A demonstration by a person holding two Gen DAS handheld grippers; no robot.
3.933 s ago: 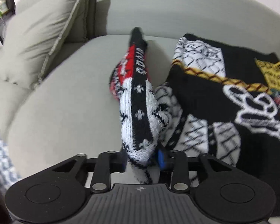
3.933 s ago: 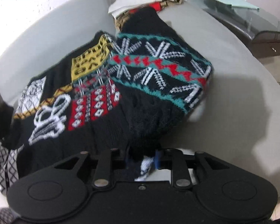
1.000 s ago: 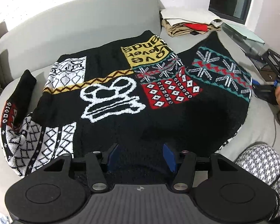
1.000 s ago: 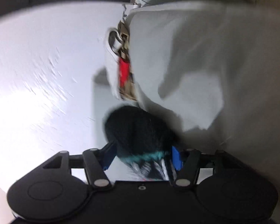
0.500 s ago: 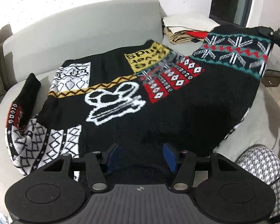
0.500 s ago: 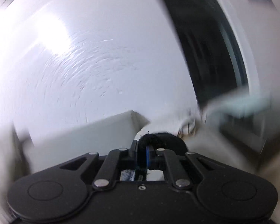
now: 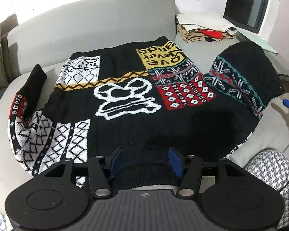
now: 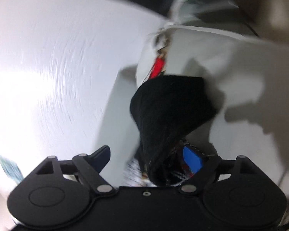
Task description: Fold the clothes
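Between left tool (image 7: pixel 145 161) pads: sweater (image 7: pixel 129 104)

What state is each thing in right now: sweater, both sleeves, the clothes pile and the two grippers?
Patterned sweater: spread flat on the grey sofa, not yet folded.
Snowflake-band sleeve: flopped over the sweater's edge, cuff loose.
Red-and-white sleeve: bunched beside the body.
Clothes pile: folded, stacked at the sofa's far end.
Left gripper: half open, black hem between its fingers.
Right gripper: jaws opening, sleeve cuff loose between them.
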